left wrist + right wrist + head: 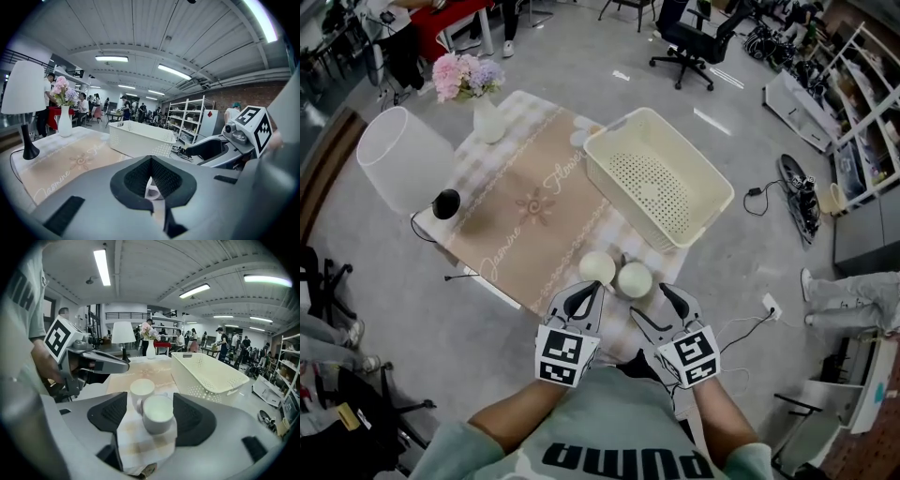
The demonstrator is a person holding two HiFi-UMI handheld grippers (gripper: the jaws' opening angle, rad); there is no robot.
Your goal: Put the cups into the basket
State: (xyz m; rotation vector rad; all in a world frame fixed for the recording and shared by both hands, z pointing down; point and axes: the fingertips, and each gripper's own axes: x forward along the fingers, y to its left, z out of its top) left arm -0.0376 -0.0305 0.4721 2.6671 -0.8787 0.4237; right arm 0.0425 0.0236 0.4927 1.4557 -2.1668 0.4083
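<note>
Two cream cups stand side by side on the checked cloth at the table's near edge: the left cup [597,268] and the right cup [634,279]. My right gripper [656,302] is open, and in the right gripper view the right cup [158,413] sits between its jaws with the left cup [141,391] just beyond. My left gripper [586,298] is just short of the left cup with its jaws shut; only a sliver of white cup [153,189] shows through their notch. The cream perforated basket [703,178] lies beyond the cups, empty.
A white lamp [401,155] and a vase of flowers [486,117] stand at the table's far left. A beige runner [525,202] crosses the table. The table edge is right under my grippers. An office chair [694,37] and cables lie on the floor beyond.
</note>
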